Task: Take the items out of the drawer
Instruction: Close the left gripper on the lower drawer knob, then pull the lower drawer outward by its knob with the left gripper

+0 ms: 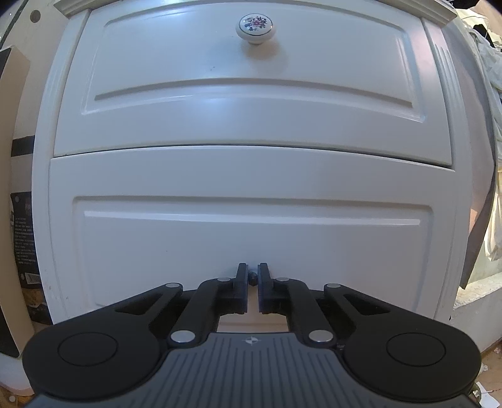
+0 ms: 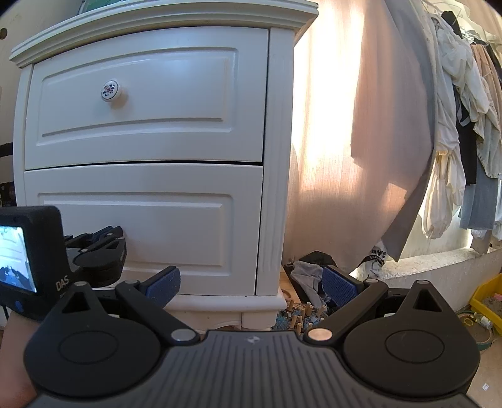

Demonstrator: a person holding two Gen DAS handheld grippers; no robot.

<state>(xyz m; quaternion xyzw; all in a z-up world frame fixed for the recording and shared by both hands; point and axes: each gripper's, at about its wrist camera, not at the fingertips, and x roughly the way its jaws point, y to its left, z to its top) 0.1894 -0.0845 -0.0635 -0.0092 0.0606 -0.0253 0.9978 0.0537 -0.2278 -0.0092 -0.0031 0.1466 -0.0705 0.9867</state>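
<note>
A white nightstand has two drawers, both closed. The upper drawer [image 1: 251, 94] carries a round floral ceramic knob [image 1: 255, 27]. My left gripper [image 1: 253, 276] is pressed against the front of the lower drawer [image 1: 251, 232]. Its jaws are nearly together on a small dark knob stub [image 1: 252, 278] there. In the right wrist view the left gripper [image 2: 100, 241] and its camera body sit at the lower drawer [image 2: 150, 226], below the floral knob [image 2: 110, 89]. My right gripper [image 2: 251, 285] hangs open with nothing between its fingers, level with the nightstand's lower right corner. The drawers' contents are hidden.
A pale curtain [image 2: 345, 141] hangs right of the nightstand, with hanging clothes [image 2: 464, 110] further right. Crumpled garments [image 2: 310, 270] and wooden pegs [image 2: 301, 310] lie on the floor by the nightstand's foot. A yellow bin [image 2: 489, 295] stands at far right. A person's hand [image 2: 15, 351] holds the left gripper.
</note>
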